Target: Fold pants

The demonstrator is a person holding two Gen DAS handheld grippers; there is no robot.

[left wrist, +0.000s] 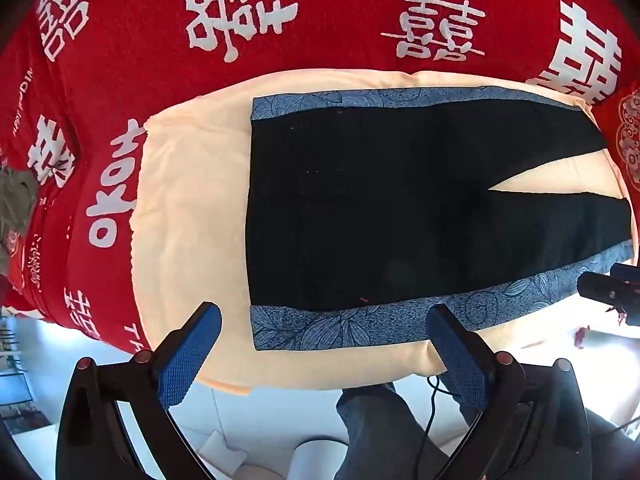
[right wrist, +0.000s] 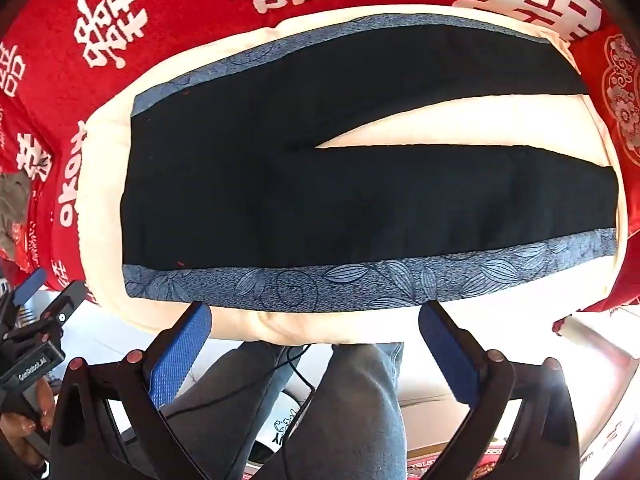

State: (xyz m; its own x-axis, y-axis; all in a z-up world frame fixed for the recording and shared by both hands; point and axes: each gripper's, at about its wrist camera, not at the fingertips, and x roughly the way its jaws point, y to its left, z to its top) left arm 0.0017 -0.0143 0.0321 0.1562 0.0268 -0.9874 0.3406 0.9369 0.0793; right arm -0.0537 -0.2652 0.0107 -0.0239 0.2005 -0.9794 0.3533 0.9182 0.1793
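black pants (left wrist: 360,208) w/ blue floral side strips lie flat on cream pad (left wrist: 192,208) over red blanket (left wrist: 160,60). left tool (left wrist: 324,344) & right tool (right wrist: 316,332) both spread wide, empty, above near edge.

**Black pants spread flat, unfolded**

The pants (right wrist: 360,184) are black with a blue, leaf-patterned stripe down each outer side seam. They lie flat and unfolded on a cream cushion (right wrist: 100,216), waistband toward the left, both legs stretching right. The legs part in a narrow V, the cream showing between them. The cloth looks smooth, without folds.
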